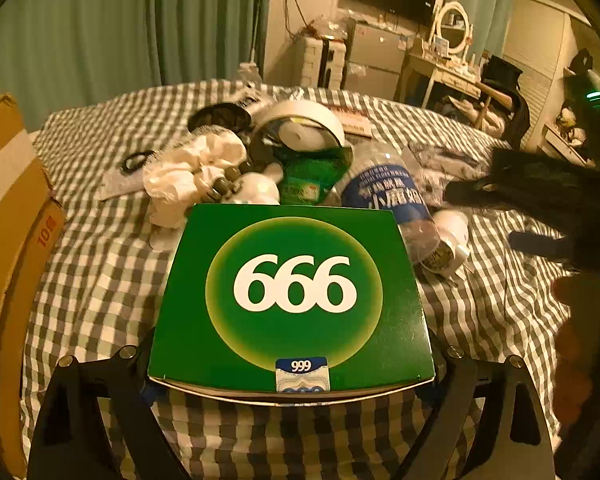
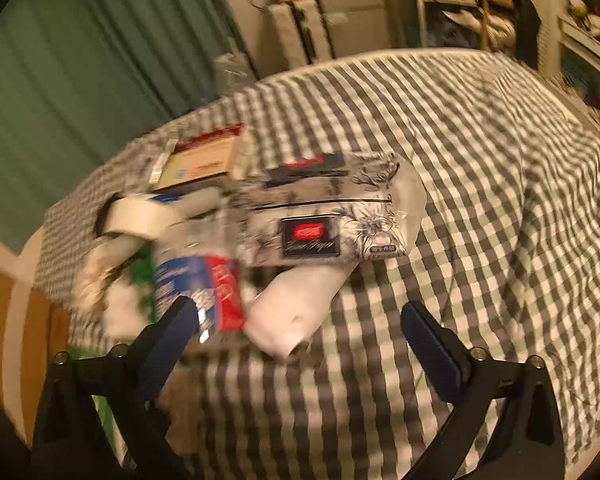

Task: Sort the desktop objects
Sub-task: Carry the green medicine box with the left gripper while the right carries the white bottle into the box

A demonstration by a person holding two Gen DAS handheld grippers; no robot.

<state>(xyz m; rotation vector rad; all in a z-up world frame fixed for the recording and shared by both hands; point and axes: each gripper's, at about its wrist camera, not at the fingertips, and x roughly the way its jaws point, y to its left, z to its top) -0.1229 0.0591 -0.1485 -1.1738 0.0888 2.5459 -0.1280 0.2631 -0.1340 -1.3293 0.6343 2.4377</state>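
With my left gripper [image 1: 292, 364] clamped wide on the green box's [image 1: 292, 300] near end over the checked bed [image 1: 100, 272], I'd lift level while the open right gripper [image 2: 300, 320] stays clear.

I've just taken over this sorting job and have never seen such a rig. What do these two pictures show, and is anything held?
There is no robot arm. A person carries a two-finger gripper in each hand, and each has a fisheye camera looking along its fingers. One picture is from the left gripper; the blurred one is from the right gripper. On the checked cloth lie a tape roll, a water bottle, a white bottle and a tissue pack. The left gripper seems to clamp a green box by its sides. The right gripper is open and empty.
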